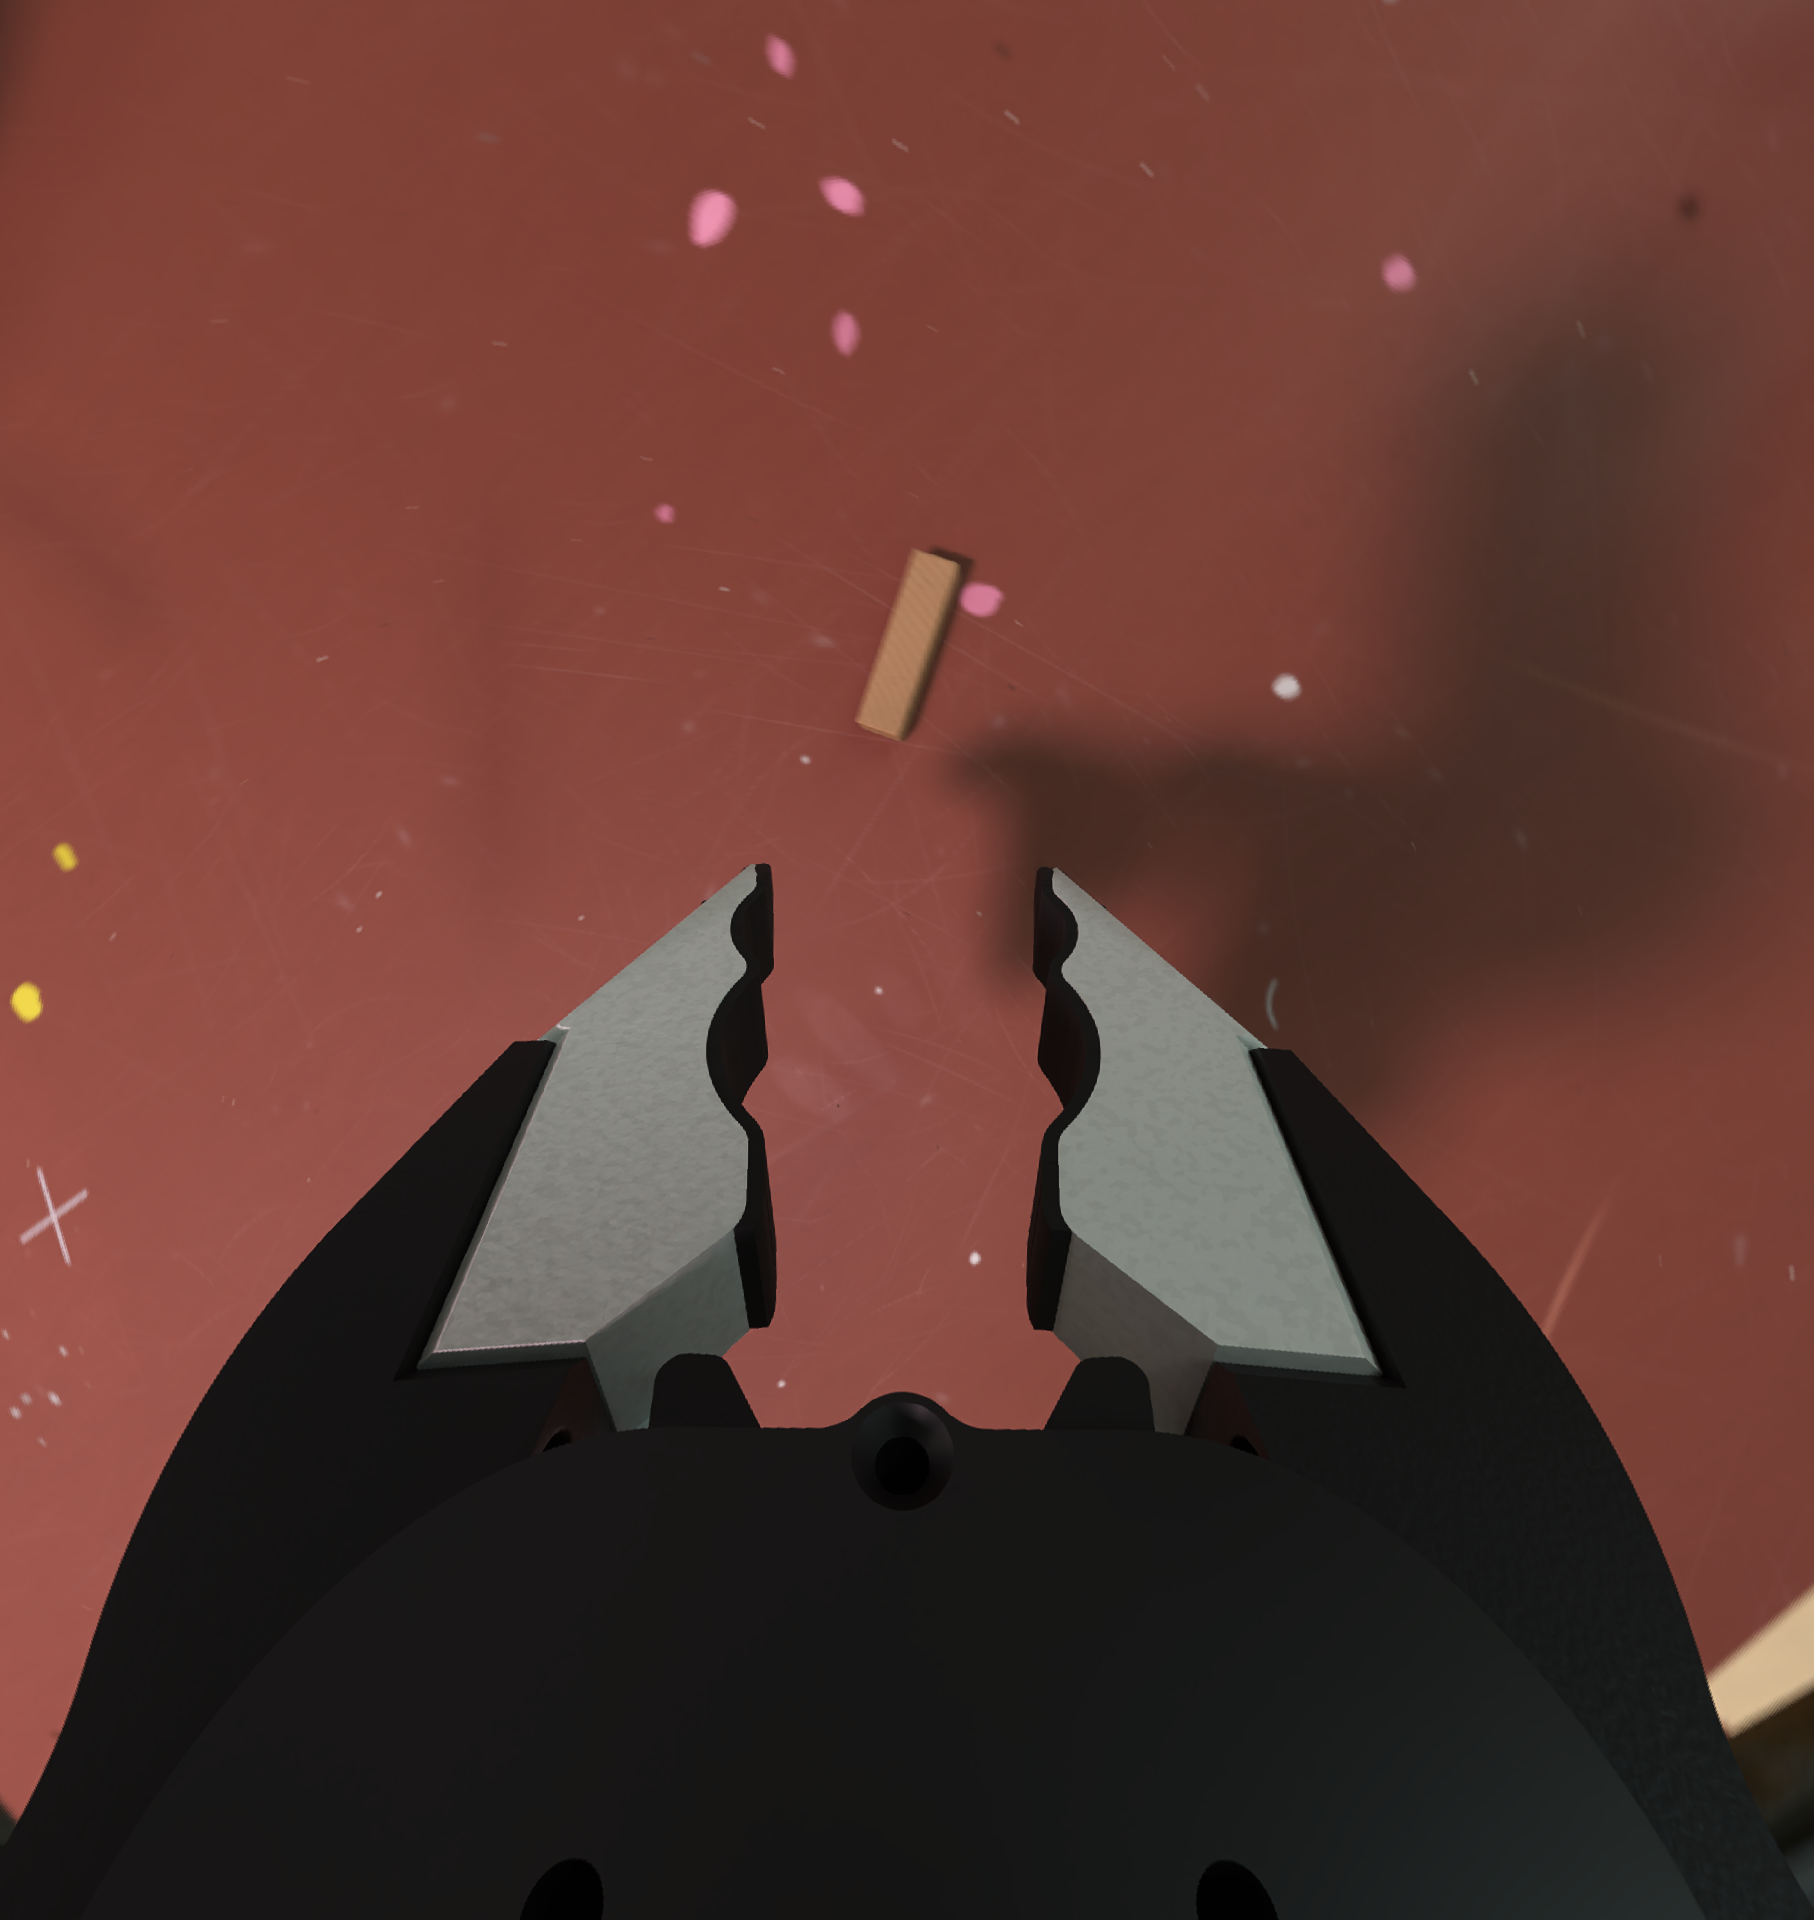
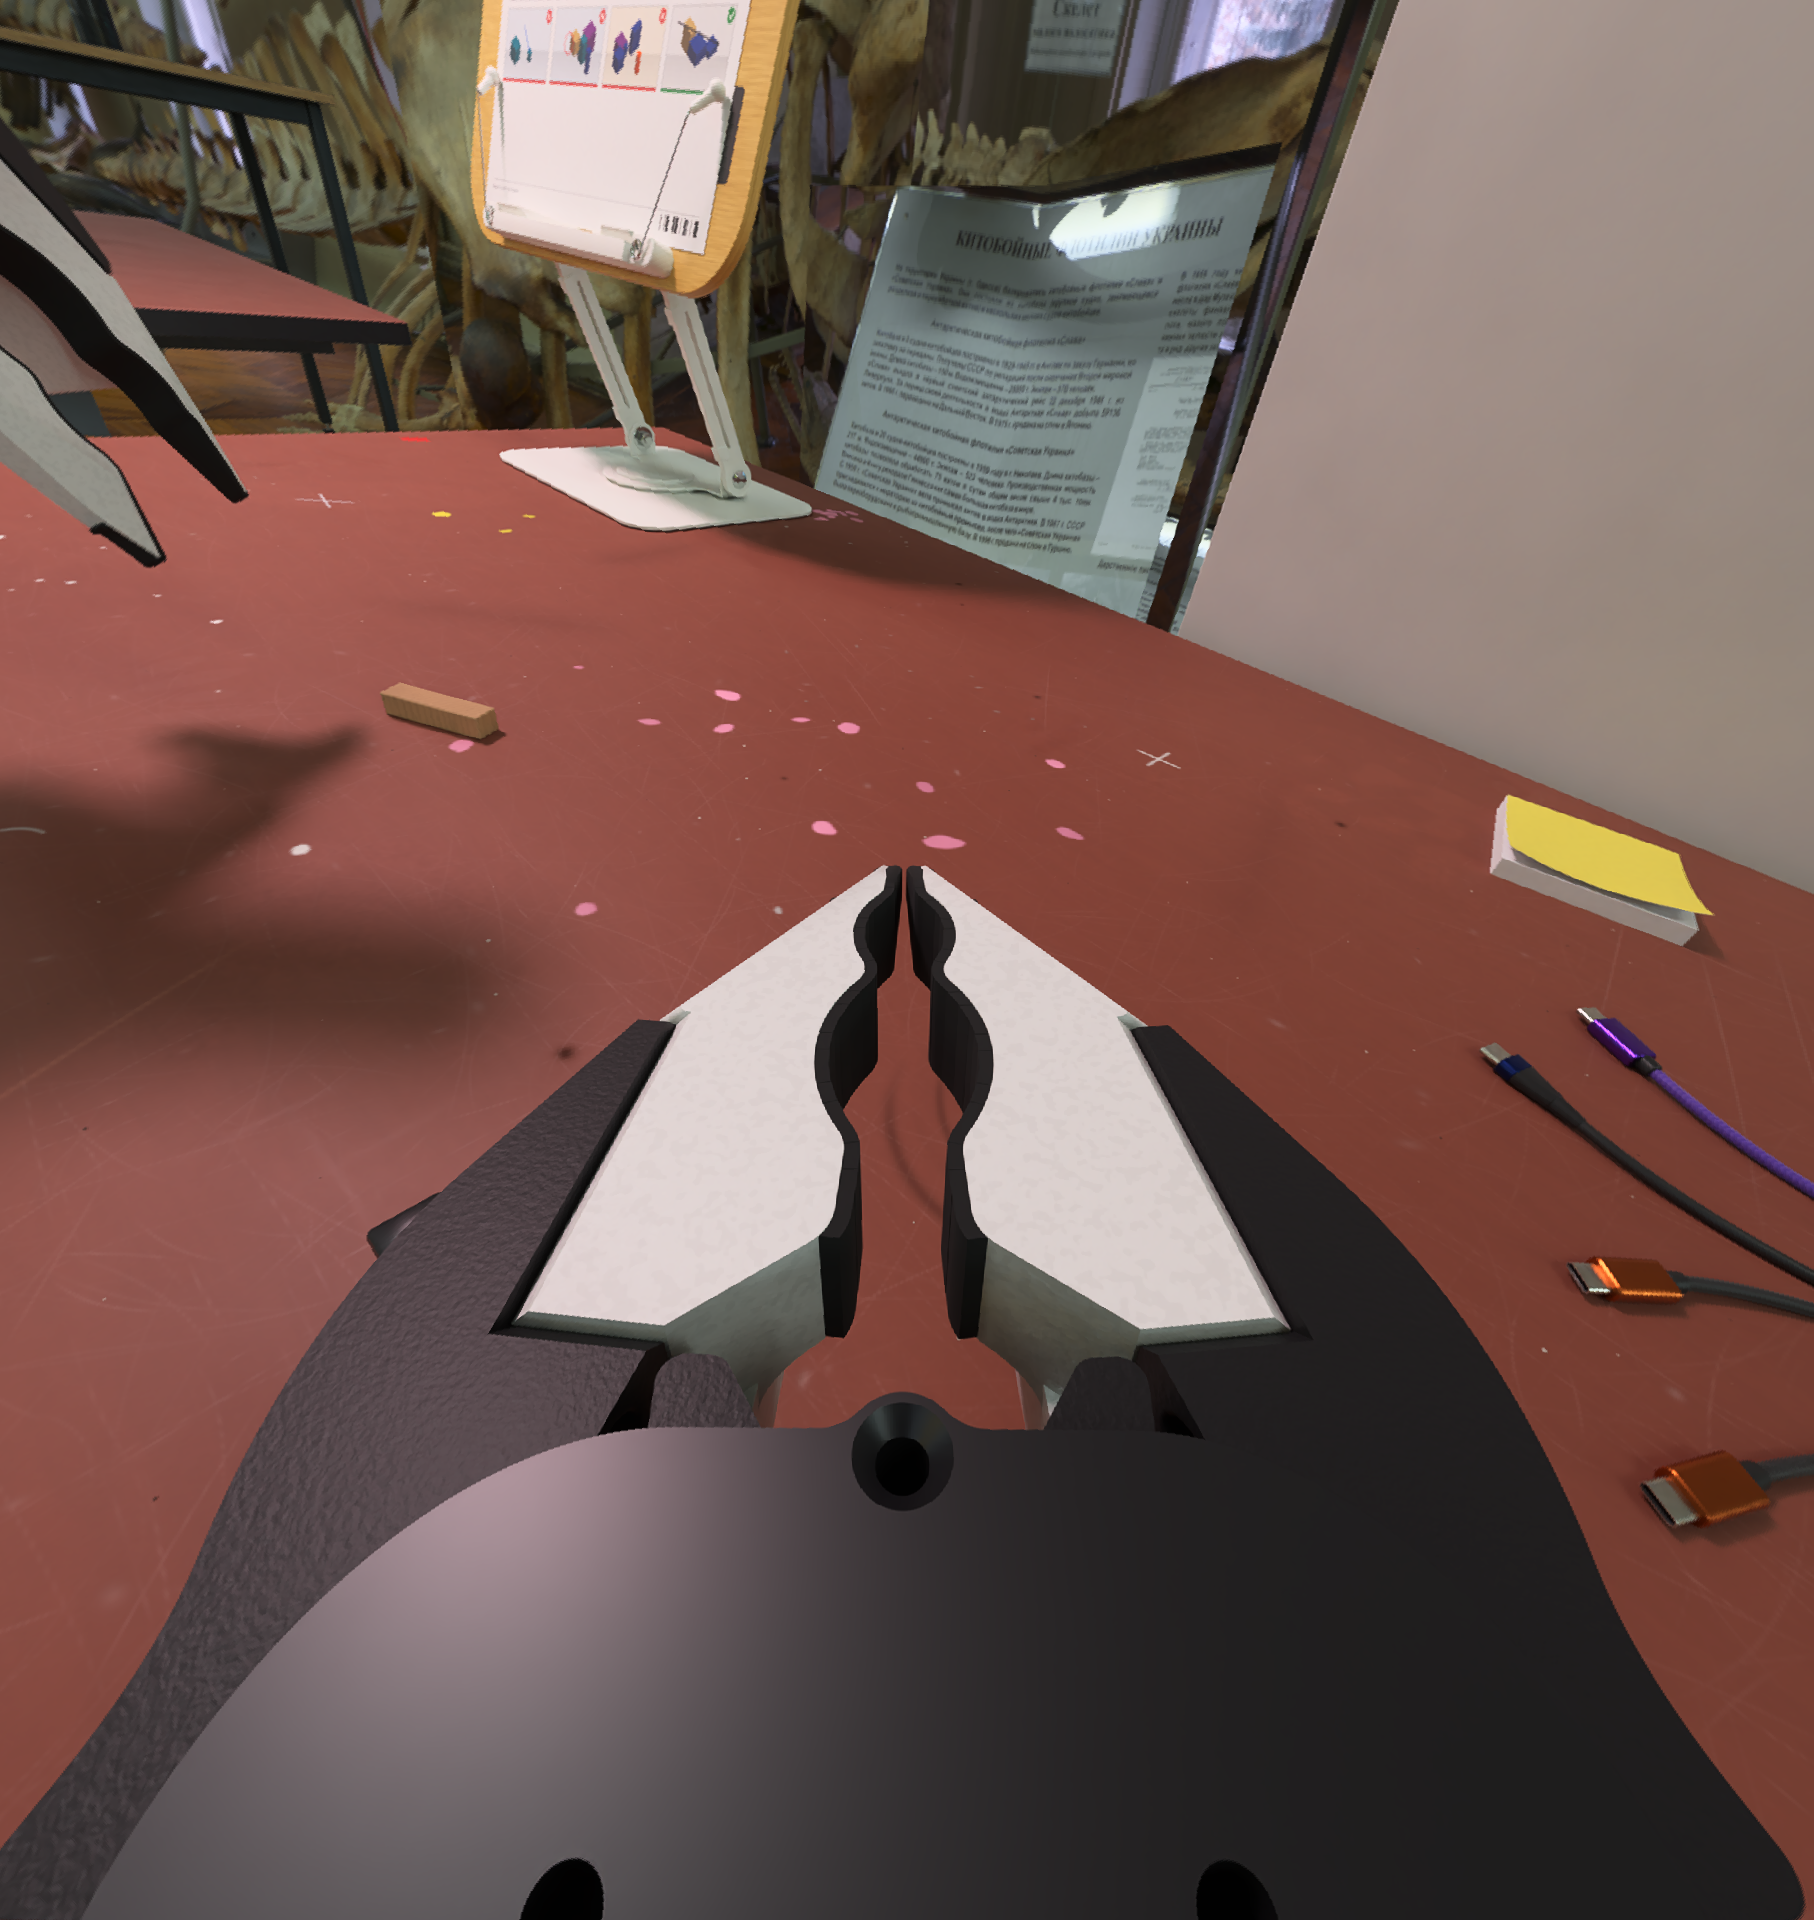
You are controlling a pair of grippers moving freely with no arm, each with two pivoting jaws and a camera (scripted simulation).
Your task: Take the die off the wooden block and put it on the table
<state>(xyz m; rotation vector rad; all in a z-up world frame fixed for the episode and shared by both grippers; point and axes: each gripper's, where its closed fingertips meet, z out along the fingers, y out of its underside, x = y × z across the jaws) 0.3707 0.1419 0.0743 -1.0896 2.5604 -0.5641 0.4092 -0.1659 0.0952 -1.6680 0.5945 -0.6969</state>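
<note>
A small tan wooden block lies flat on the red table, with nothing on top of it. No die shows in either view. My left gripper is open and empty, held above the table and looking down on it, with the block ahead of its fingertips. In the right wrist view the block lies far to the front left. My right gripper is shut and empty, low over the table. The left gripper shows open at the upper left, above the table.
A stand with a board and a grey printed placard are at the table's far edge. A yellow sticky-note pad and several cables lie at the right. A tan corner of something shows at the lower right.
</note>
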